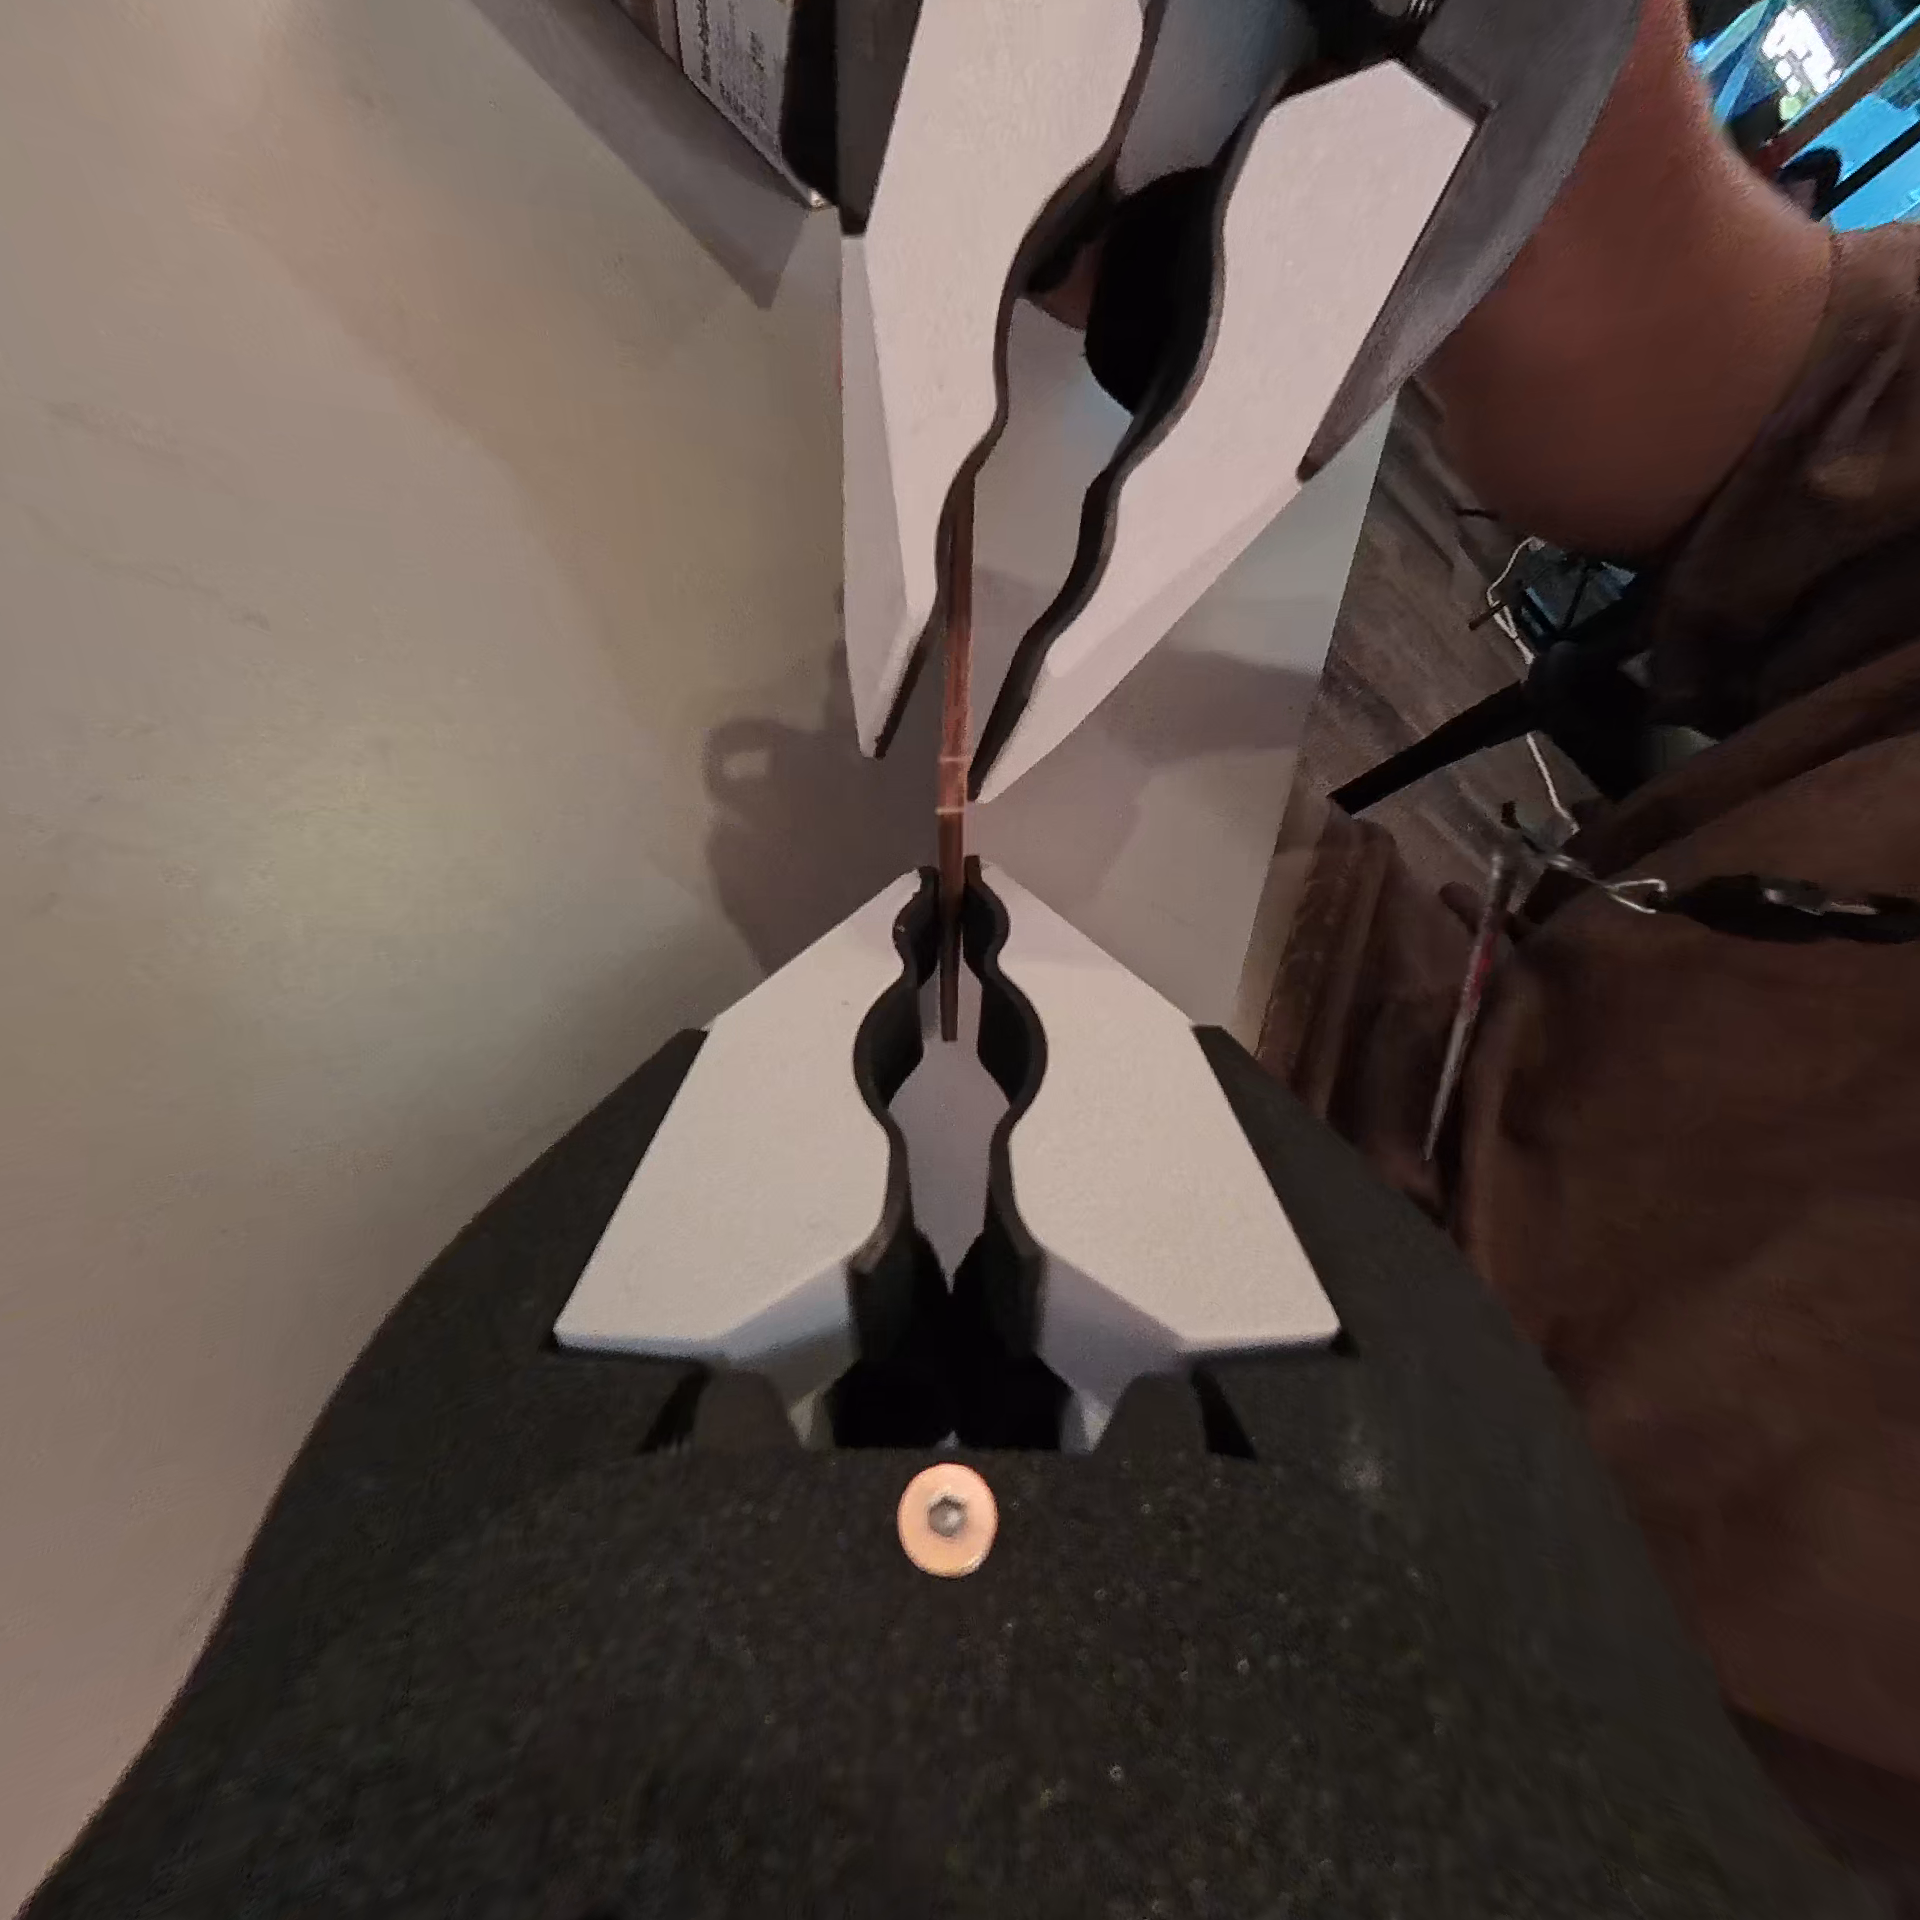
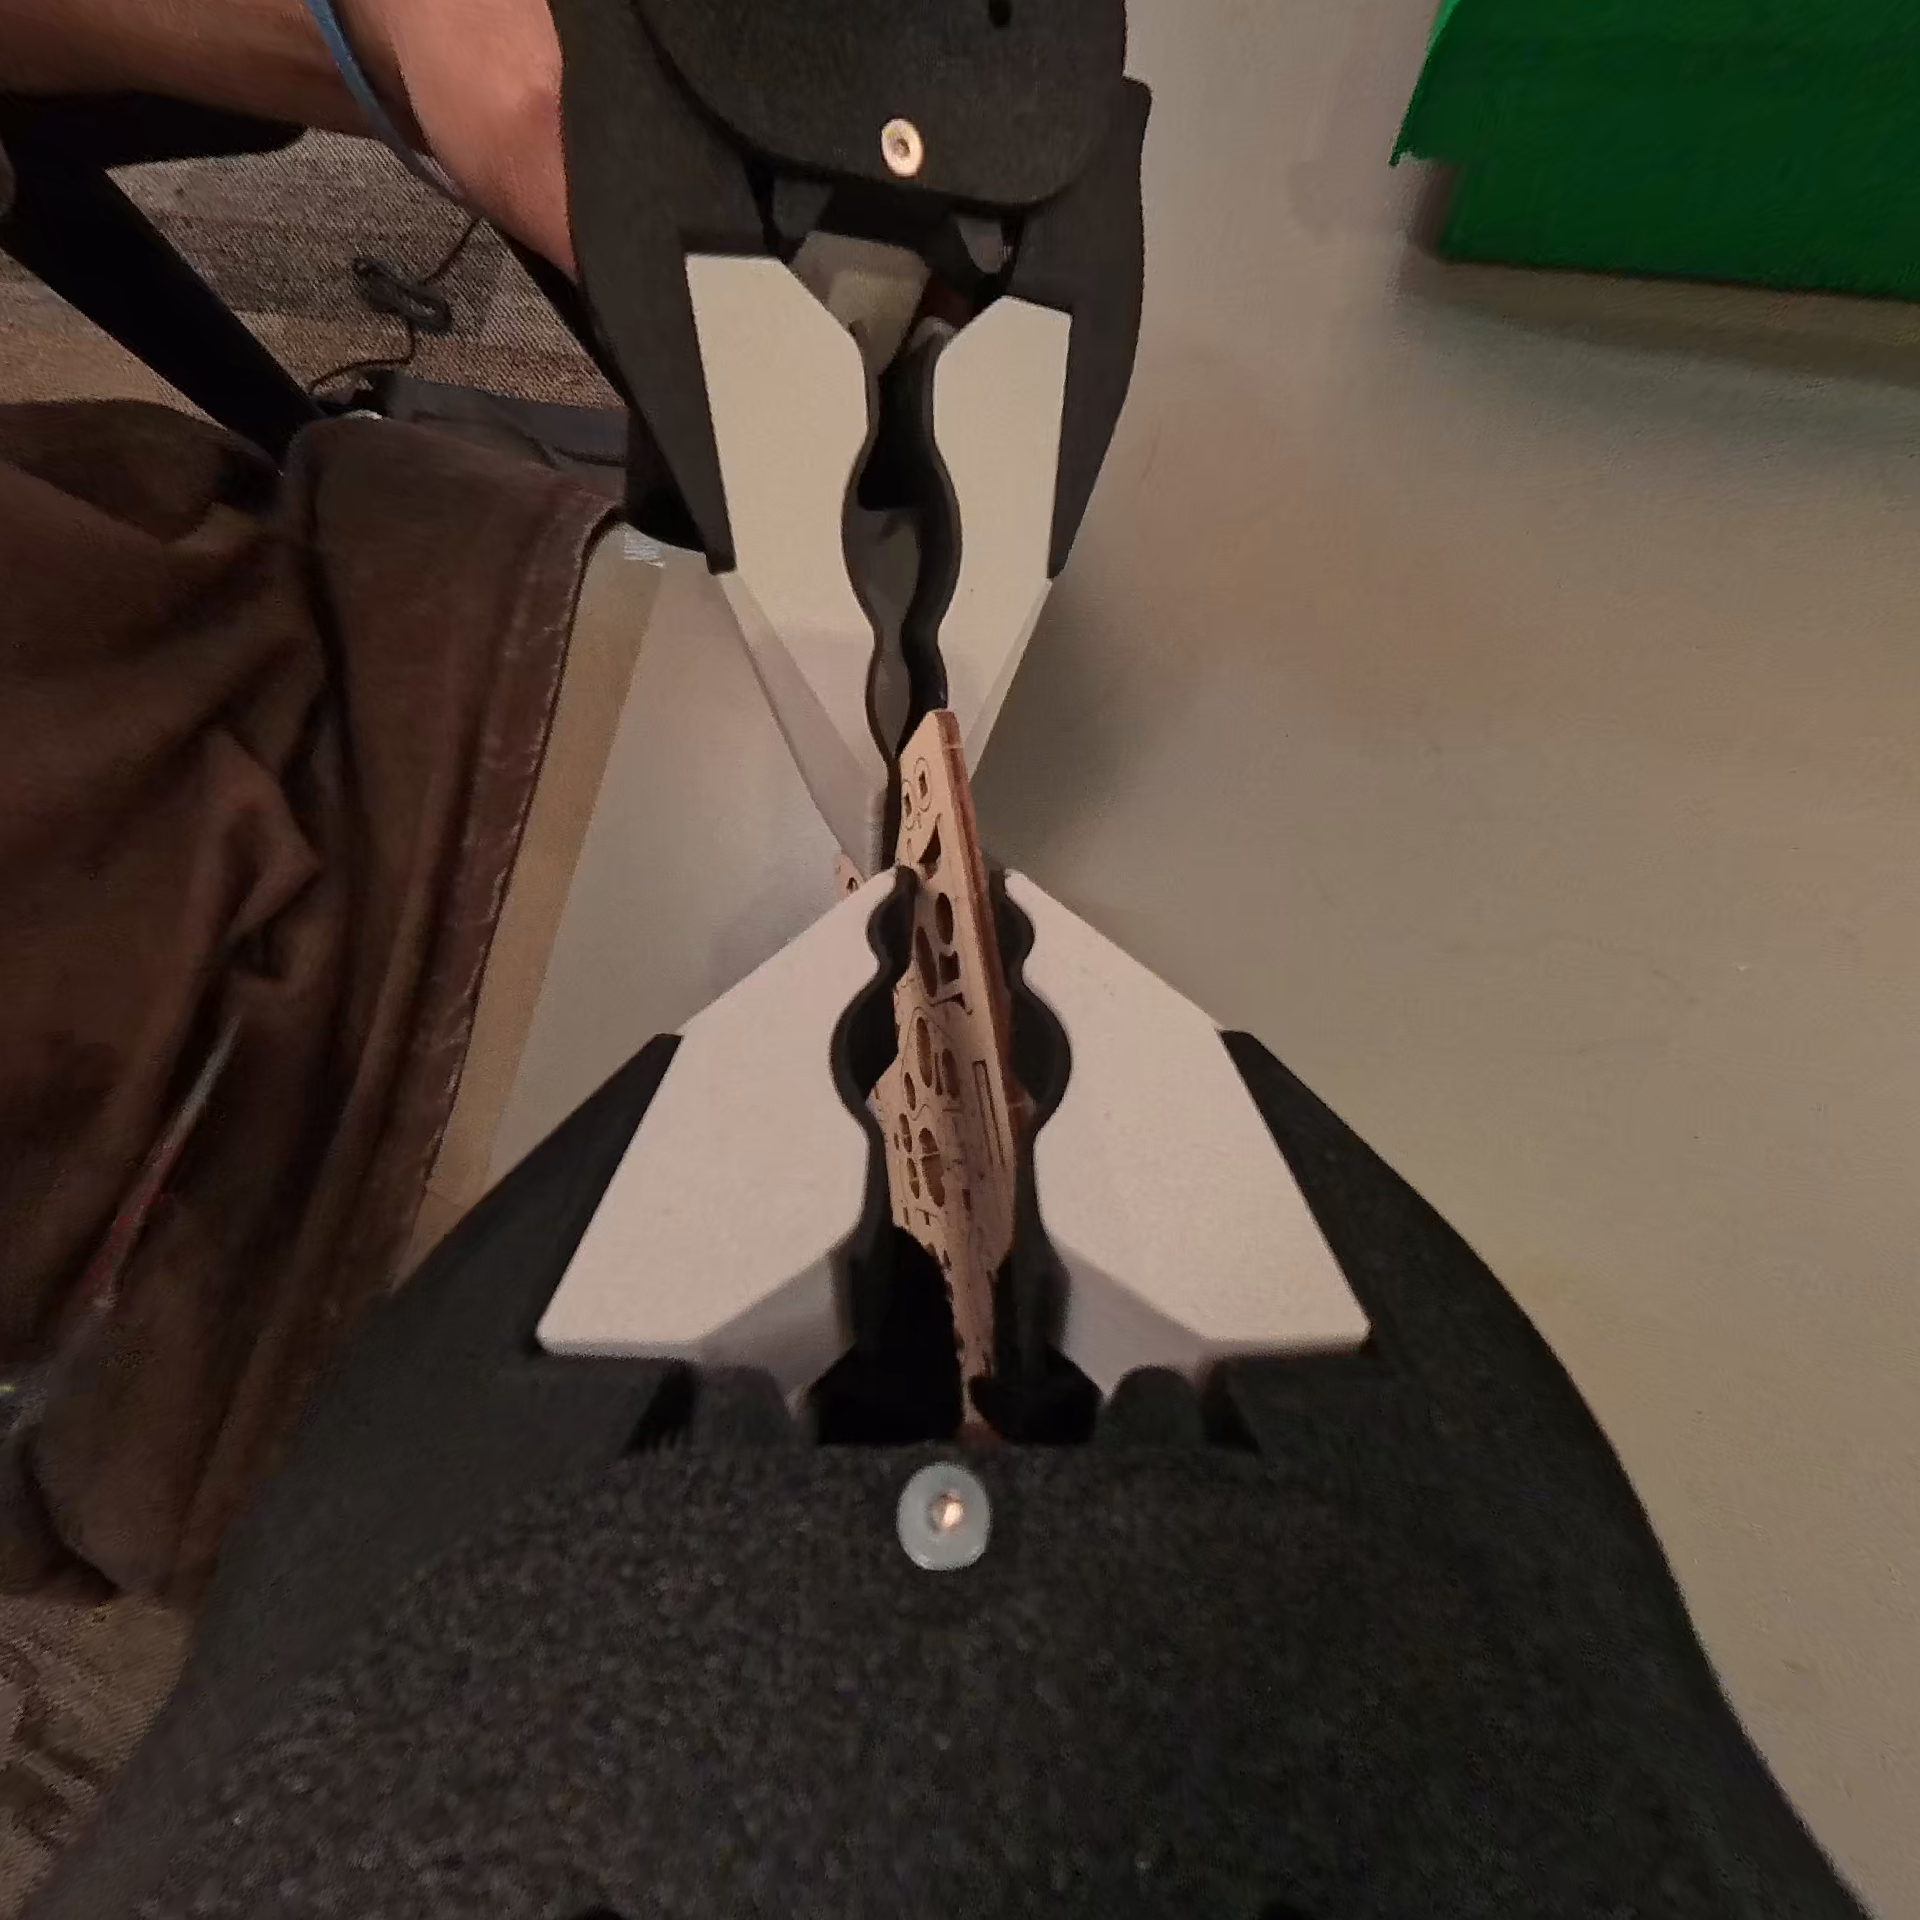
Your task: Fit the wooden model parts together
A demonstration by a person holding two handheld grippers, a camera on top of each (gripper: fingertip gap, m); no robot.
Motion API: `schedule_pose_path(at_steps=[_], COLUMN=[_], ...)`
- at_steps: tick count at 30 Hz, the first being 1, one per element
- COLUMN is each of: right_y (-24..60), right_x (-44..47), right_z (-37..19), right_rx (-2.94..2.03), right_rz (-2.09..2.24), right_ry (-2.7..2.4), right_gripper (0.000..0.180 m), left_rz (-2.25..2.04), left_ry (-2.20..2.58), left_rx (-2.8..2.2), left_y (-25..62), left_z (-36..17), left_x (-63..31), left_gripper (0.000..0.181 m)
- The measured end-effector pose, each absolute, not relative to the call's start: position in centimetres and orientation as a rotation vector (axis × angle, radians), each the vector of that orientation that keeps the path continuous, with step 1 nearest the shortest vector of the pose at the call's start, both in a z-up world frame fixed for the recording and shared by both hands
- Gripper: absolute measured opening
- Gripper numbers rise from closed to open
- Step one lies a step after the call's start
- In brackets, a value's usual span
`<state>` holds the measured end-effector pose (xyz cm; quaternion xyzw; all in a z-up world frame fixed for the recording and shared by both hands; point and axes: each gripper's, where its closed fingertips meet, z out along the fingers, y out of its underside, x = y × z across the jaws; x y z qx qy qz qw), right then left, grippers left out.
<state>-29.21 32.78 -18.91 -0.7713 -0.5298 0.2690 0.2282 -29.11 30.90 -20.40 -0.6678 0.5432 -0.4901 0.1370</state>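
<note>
A thin laser-cut wooden sheet (image 2: 940, 1039) with many cut-outs is held in the air between my two grippers, which face each other tip to tip. In the right wrist view it stands on edge between the right gripper's (image 2: 945, 883) fingers, slightly tilted, and its far end reaches the left gripper (image 2: 883, 821). In the left wrist view I see the sheet (image 1: 954, 821) edge-on as a dark brown strip. The left gripper (image 1: 945, 881) is shut on its near end. The right gripper (image 1: 930, 758) comes from above and grips the far part.
A pale tabletop (image 1: 312, 727) lies below. A person's arm (image 1: 1621, 312) and brown clothing (image 1: 1714, 1143) fill the right side; the clothing also shows in the right wrist view (image 2: 260, 831). A green block (image 2: 1683, 135) sits far right. A dark box (image 1: 748, 94) is at the top left. Only a small space, under 4 cm, lies between the two pairs of fingers. About 20 cm separates my right fingertips from the green block (image 2: 1683, 135).
</note>
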Motion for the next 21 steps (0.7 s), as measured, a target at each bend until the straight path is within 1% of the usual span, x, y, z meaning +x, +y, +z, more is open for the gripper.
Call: schedule_pose_path(at_steps=[3,7,8,10,14,15,17,18,21], right_y=[33.2,34.2,34.3,33.4,32.8,32.9,33.3,33.5,33.8], right_x=[-29.2,-28.7,-28.5,-28.9,-28.5,-28.3,-27.3,-27.0,-26.6], right_z=[-19.4,-19.4,-19.6,-19.7,-19.8,-19.8,-20.1,-20.0,-18.4], right_rx=[-2.103,-2.093,-2.054,-2.096,-2.129,-2.142,-2.171,-2.178,-2.146], right_rz=[0.678,0.602,0.585,0.704,0.665,0.65,0.592,0.587,0.688], right_ry=[-1.487,-1.466,-1.497,-1.471,-1.533,-1.529,-1.526,-1.509,-1.416], right_gripper=[0.014,0.005,0.003,0.004,0.005,0.007,0.02,0.029,0.03], left_rz=[-1.42,-1.379,-1.414,-1.424,-1.398,-1.394,-1.402,-1.404,-1.398], left_ry=[1.553,1.528,1.531,1.545,1.602,1.608,1.598,1.598,1.602], left_rx=[-1.967,-1.94,-1.929,-1.958,-1.922,-1.919,-1.932,-1.933,-1.934], left_y=[31.1,31.5,31.1,30.9,30.3,30.3,30.4,30.4,30.4], left_z=[-20.8,-20.5,-20.1,-20.6,-21.0,-21.0,-21.0,-21.0,-21.0], left_x=[-29.2,-29.0,-28.9,-28.9,-28.6,-28.5,-28.5,-28.5,-28.5], left_gripper=[0.001,0.001,0.004,0.002,0.001,0.001,0.002,0.002,0.001])
